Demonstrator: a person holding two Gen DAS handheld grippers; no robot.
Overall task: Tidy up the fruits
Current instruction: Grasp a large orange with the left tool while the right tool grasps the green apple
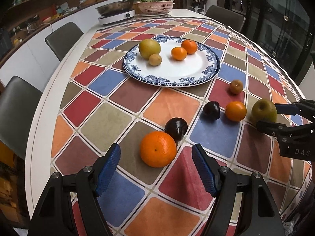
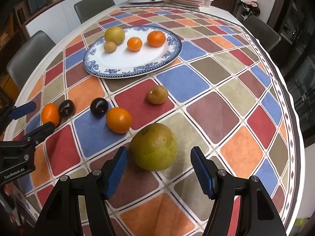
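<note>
A blue-patterned white plate (image 1: pixel 177 74) holds a yellow-green pear (image 1: pixel 149 48), a small brown fruit (image 1: pixel 155 59) and two tangerines (image 1: pixel 178 53). On the checked cloth lie an orange (image 1: pixel 157 149), two dark plums (image 1: pixel 176 128), a tangerine (image 1: pixel 235 111), a small brown fruit (image 1: pixel 236 86) and a green pear (image 1: pixel 264 111). My left gripper (image 1: pixel 156 153) is open, its jaws either side of the orange, apart from it. My right gripper (image 2: pixel 158 155) is open around the green pear (image 2: pixel 154 146), not touching it; it also shows in the left wrist view (image 1: pixel 273 116).
At the table's far end stand an induction cooker with a metal pan (image 1: pixel 116 11) and a pink basket of greens (image 1: pixel 155 5). Grey chairs (image 1: pixel 63 39) line the left side and far end. The table edge (image 2: pixel 291 98) curves close on the right.
</note>
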